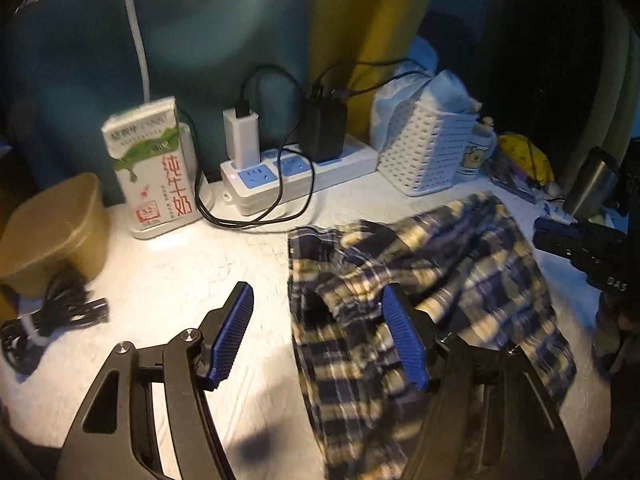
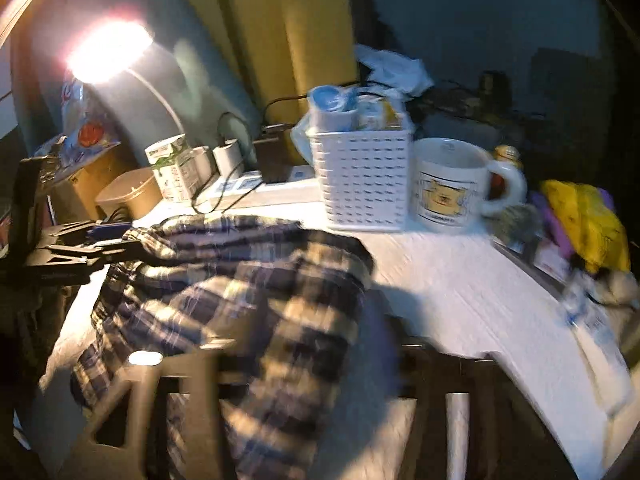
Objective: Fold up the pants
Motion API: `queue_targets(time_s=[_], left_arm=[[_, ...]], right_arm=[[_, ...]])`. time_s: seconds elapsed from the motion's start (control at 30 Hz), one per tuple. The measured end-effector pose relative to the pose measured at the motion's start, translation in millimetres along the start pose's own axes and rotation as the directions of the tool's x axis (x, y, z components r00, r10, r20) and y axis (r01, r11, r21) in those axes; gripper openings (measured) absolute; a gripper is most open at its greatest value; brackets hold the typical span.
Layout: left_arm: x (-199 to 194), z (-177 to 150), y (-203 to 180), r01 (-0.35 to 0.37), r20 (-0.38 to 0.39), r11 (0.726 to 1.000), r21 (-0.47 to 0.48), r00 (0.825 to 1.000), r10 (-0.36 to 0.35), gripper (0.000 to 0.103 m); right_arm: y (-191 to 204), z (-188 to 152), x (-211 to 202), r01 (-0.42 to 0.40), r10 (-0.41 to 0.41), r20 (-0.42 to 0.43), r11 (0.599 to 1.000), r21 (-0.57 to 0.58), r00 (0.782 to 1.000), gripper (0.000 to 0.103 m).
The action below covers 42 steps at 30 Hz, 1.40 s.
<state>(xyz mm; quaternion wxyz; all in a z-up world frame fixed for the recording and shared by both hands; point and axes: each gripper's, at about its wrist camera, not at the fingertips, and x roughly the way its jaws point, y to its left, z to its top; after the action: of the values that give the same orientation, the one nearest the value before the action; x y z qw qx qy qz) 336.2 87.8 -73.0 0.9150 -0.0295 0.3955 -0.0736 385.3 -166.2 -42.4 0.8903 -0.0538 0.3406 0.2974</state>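
- Where the lamp throws its light across the white table (image 1: 172, 280), the plaid pants (image 1: 432, 288) lie bunched and rumpled on its right half, checked in dark blue and cream
- The left gripper (image 1: 320, 320) hangs low over the table with its fingers spread wide apart and nothing between them; the left blue pad (image 1: 234, 334) is over bare table, the right blue pad (image 1: 404, 340) sits over the near edge of the cloth
- In the left wrist view the right gripper (image 1: 580, 248) shows as a dark shape at the far right edge, beside the pants; whether it touches them cannot be told there
- In the right wrist view the picture is badly blurred and the pants (image 2: 256, 304) drape over the front of the right gripper's frame, hiding its fingers, so I cannot tell whether they are parted or clenched
- The left gripper (image 2: 100, 240) appears there at the left, at the far edge of the cloth
- Along the back of the table stand a milk carton (image 1: 154, 168), a white power strip (image 1: 296, 172) with a white charger (image 1: 242, 136) and a black charger (image 1: 324, 128) plugged in, and a white perforated basket (image 1: 424, 148)
- A mug (image 2: 456, 184) stands just beside the basket (image 2: 360, 180) on its right
- A brown lidded box (image 1: 56, 232) sits at the left edge, with a bundled black cable (image 1: 52, 320) near it
- A yellow bag (image 2: 584, 224) lies at the far right, past the mug
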Motion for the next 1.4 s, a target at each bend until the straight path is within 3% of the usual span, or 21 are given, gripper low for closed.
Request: queue_targets(time_s=[0.13, 0.2, 0.3, 0.5, 0.73, 0.87, 1.0, 1.2, 1.27, 1.3, 1.33, 1.4], left_arm=[[22.5, 7.0, 11.3, 0.008, -0.027, 1.0, -0.03, 1.0, -0.009, 0.067], [33.0, 9.0, 15.7, 0.004, -0.04, 0.999, -0.032, 0.999, -0.005, 0.067], [46.3, 7.2, 18.5, -0.011, -0.06, 1.0, -0.018, 0.998, 0.01, 0.068], [55.5, 0.0, 22.6, -0.001, -0.064, 1.0, -0.014, 0.998, 0.0, 0.07], [34.0, 10.3, 28.1, 0.063, -0.03, 0.996, -0.059, 0.997, -0.065, 0.069], [17.7, 18.5, 25.2, 0.075, 0.001, 0.996, -0.046, 0.997, -0.075, 0.069], [28.7, 16.8, 16.6, 0.102, -0.038, 0.995, -0.007, 0.994, -0.102, 0.069], [53.9, 13.4, 12.5, 0.109, -0.09, 0.994, -0.008, 0.99, -0.109, 0.07], [62.8, 13.9, 13.1, 0.129, -0.114, 0.992, -0.009, 0.985, -0.129, 0.072], [68.4, 13.0, 12.8, 0.138, -0.134, 0.99, -0.008, 0.981, -0.138, 0.075], [68.5, 13.1, 10.8, 0.135, -0.119, 0.991, 0.022, 0.984, -0.131, 0.075], [71.6, 14.2, 6.5, 0.122, -0.125, 0.991, 0.052, 0.985, -0.115, 0.076]], right_arm=[[3.0, 6.9, 39.0, -0.019, 0.017, -0.056, 0.999, -0.035, 0.998, 0.021], [4.0, 6.5, 58.2, 0.015, -0.022, -0.102, 0.998, -0.069, 0.995, 0.021], [-6.0, 2.8, 77.6, 0.028, -0.033, -0.156, 0.999, -0.034, 0.987, 0.011], [-20.5, 5.1, 81.0, 0.015, -0.009, -0.153, 0.999, 0.036, 0.988, 0.0], [-32.9, 6.4, 75.6, 0.053, -0.041, -0.114, 0.994, 0.095, 0.993, 0.0], [-39.6, 11.4, 58.1, 0.071, -0.067, -0.037, 0.992, 0.108, 0.997, 0.0], [-46.9, 16.1, 43.5, 0.056, -0.059, 0.023, 0.99, 0.127, 0.998, 0.004], [-55.8, 3.9, 57.3, 0.081, -0.078, -0.029, 0.984, 0.156, 0.997, 0.005], [-60.8, 2.9, 58.8, 0.071, -0.065, -0.041, 0.982, 0.177, 0.997, 0.013], [-62.0, 2.9, 58.9, 0.07, -0.064, -0.039, 0.98, 0.185, 0.997, 0.033], [-63.7, 2.5, 58.2, 0.062, -0.056, -0.037, 0.979, 0.196, 0.998, 0.062], [-65.4, 2.2, 56.7, 0.033, -0.029, -0.022, 0.976, 0.217, 0.999, 0.078]])
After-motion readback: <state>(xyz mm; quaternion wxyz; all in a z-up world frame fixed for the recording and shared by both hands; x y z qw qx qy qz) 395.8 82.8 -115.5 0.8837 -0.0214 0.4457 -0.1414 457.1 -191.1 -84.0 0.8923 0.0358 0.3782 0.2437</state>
